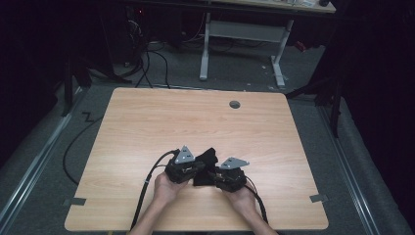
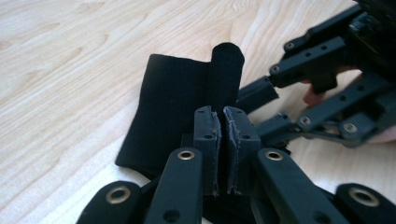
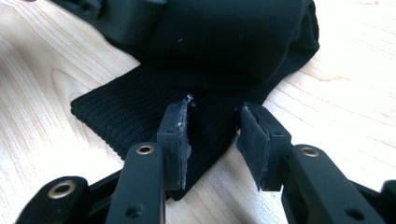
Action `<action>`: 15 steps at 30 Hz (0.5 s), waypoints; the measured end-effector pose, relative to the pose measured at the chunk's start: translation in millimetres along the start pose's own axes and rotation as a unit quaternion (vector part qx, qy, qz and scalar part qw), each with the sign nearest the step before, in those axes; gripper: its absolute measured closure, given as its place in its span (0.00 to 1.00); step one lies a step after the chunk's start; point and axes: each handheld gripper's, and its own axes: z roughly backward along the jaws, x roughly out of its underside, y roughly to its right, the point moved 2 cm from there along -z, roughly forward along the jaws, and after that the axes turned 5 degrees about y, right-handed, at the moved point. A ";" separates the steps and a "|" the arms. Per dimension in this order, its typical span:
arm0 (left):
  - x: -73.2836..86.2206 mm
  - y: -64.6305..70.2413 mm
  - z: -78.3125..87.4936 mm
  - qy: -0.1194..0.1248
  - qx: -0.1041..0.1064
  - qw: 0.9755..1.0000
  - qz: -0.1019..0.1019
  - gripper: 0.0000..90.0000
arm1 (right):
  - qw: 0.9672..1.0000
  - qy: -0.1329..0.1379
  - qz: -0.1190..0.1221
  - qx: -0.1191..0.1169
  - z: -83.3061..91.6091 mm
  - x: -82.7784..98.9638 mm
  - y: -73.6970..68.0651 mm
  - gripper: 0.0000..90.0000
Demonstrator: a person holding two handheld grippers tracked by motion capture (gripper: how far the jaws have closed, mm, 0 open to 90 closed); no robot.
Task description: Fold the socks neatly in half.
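A black knitted cloth (image 1: 206, 157) lies on the wooden table (image 1: 195, 117) near its front edge, between my two grippers. My left gripper (image 2: 221, 114) is shut, its pads pinching a fold of the cloth (image 2: 173, 98) that stands up as a roll just past the tips. In the high view this left gripper (image 1: 196, 168) comes at the cloth from the left. My right gripper (image 3: 215, 116) is open, its jaws hovering on either side of the ribbed end of the cloth (image 3: 140, 107), pads apart from it. The right gripper (image 2: 268, 109) also shows at the right of the left gripper view.
A round cable hole (image 1: 235, 104) sits near the table's far edge. Grey tape marks lie at the front left (image 1: 74, 201) and front right (image 1: 318, 198) corners. Beyond the table stands a white desk frame (image 1: 243, 32) with cables on the floor.
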 end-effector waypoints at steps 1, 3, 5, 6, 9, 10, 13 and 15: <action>1.9 1.4 1.0 -0.001 0.001 1.000 0.000 0.94 | 1.000 0.000 0.000 0.000 0.0 0.0 0.0 0.69; 5.0 3.4 2.0 -0.002 0.004 1.000 0.001 0.94 | 1.000 0.000 0.000 0.000 -0.1 -0.1 0.0 0.69; 8.8 4.9 2.2 -0.004 0.005 1.000 0.003 0.94 | 1.000 -0.001 -0.002 0.000 0.1 -0.2 0.2 0.69; 10.7 5.3 1.8 -0.006 0.006 1.000 0.004 0.94 | 1.000 -0.001 -0.003 0.000 0.1 -0.2 0.2 0.69; 16.5 4.6 -1.8 -0.015 0.004 1.000 0.005 0.94 | 1.000 0.001 -0.007 0.000 0.4 -0.3 0.7 0.69; 17.6 3.7 -2.7 -0.015 0.005 1.000 0.008 0.94 | 1.000 0.005 -0.007 -0.001 1.0 -0.3 1.3 0.68; 18.1 1.1 -3.5 -0.014 0.002 1.000 0.010 0.94 | 1.000 0.007 -0.012 -0.007 5.8 -0.7 0.6 0.66; 18.0 -1.0 -4.3 -0.016 -0.002 1.000 0.010 0.94 | 1.000 0.010 -0.008 -0.012 11.0 -1.1 -0.9 0.65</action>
